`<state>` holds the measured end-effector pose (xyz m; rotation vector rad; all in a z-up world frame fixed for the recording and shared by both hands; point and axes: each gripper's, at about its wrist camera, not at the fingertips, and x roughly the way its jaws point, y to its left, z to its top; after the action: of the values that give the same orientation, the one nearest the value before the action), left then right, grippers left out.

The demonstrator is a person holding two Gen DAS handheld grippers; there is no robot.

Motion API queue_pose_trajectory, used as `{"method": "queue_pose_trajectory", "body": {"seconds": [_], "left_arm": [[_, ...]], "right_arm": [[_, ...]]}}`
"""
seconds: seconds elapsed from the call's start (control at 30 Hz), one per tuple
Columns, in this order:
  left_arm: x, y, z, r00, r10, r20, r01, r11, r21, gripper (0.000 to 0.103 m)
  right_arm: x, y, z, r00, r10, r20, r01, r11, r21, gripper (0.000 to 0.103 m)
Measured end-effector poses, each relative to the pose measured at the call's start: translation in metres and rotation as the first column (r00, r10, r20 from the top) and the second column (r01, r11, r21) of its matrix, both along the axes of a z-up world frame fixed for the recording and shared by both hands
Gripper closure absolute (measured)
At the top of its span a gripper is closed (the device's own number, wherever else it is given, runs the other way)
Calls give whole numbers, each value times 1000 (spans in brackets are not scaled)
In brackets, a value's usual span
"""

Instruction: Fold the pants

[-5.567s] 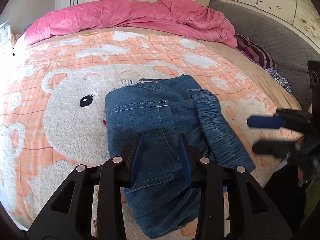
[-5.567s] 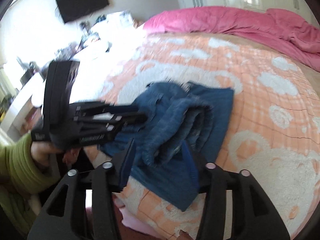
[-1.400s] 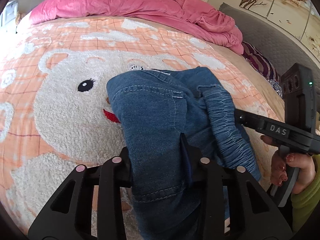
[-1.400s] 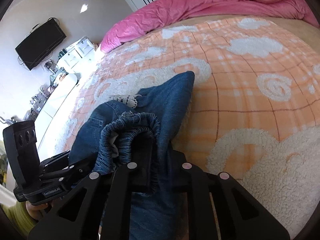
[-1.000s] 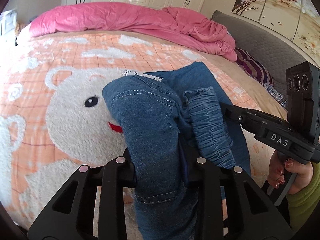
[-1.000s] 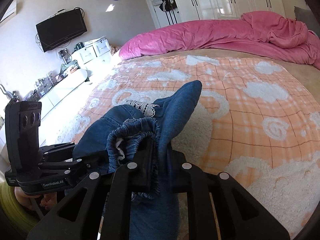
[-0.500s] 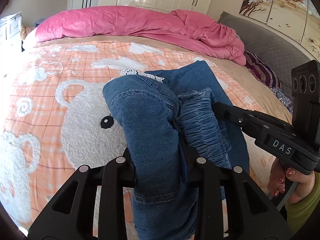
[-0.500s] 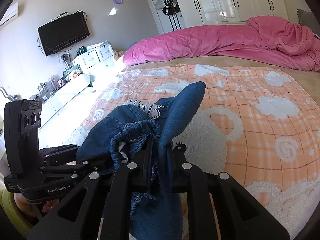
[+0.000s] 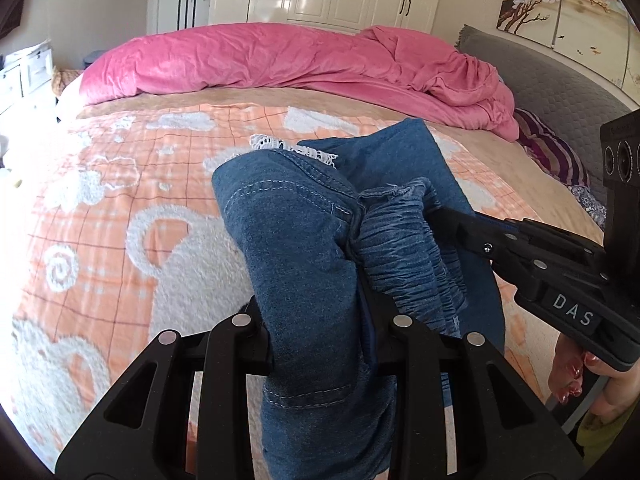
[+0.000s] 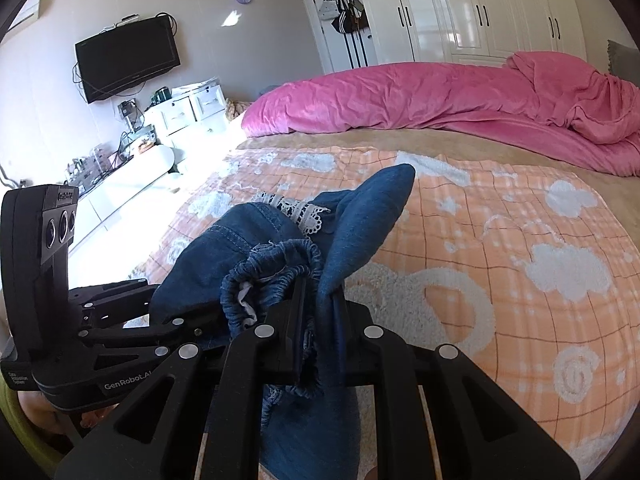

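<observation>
Left wrist view — the denim pants [image 9: 304,264] are bunched and held up off the bed, above the orange bear-print blanket [image 9: 100,200]. The left gripper [image 9: 320,328] is clamped on a thick flat fold of denim with a stitched seam; cloth fills the whole gap between its jaws. Just beside it, the right gripper [image 9: 444,220] comes in from the side and pinches the gathered elastic waistband [image 9: 408,252]. A strip of white lace trim [image 9: 292,148] shows at the top of the bundle. A pink duvet [image 9: 300,64] lies heaped along the far side of the bed.

Right wrist view — the right gripper [image 10: 316,320] is closed tight on the waistband [image 10: 276,276] and a flap of denim that stands up in a soft point. The left gripper [image 10: 152,304] holds the bundle from the other side, very close.

Handling, as judged: soft, limp cloth with some weight — several layers sag below both grips, so it will droop and unfold if either lets go. Not slippery, not fragile. The elastic band is bulky and springy; the stitched seam and the band edge give the firmest hold. A grip at the two ends of the fold line would likely keep layers aligned when lowering.
</observation>
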<state>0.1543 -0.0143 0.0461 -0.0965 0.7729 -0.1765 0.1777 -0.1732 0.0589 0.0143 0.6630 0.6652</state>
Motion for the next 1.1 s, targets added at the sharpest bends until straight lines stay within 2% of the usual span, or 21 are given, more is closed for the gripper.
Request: {"method": "queue_pose_trajectory", "body": {"seconds": [0.43, 0.63, 0.87, 1.1], "left_arm": [[33, 10, -23, 999, 33, -36, -33, 999, 7, 80], [43, 16, -42, 995, 43, -88, -44, 999, -11, 80], [46, 19, -51, 993, 58, -100, -58, 998, 0, 79], [45, 18, -57, 992, 70, -102, -70, 998, 5, 73]], "right_arm": [[30, 18, -18, 1000, 0, -31, -2, 998, -66, 92], [44, 13, -41, 993, -46, -113, 39, 997, -63, 92], [59, 1, -59, 977, -105, -187, 96, 994, -56, 92], [69, -9, -81, 947, -164, -276, 150, 986, -72, 90]]}}
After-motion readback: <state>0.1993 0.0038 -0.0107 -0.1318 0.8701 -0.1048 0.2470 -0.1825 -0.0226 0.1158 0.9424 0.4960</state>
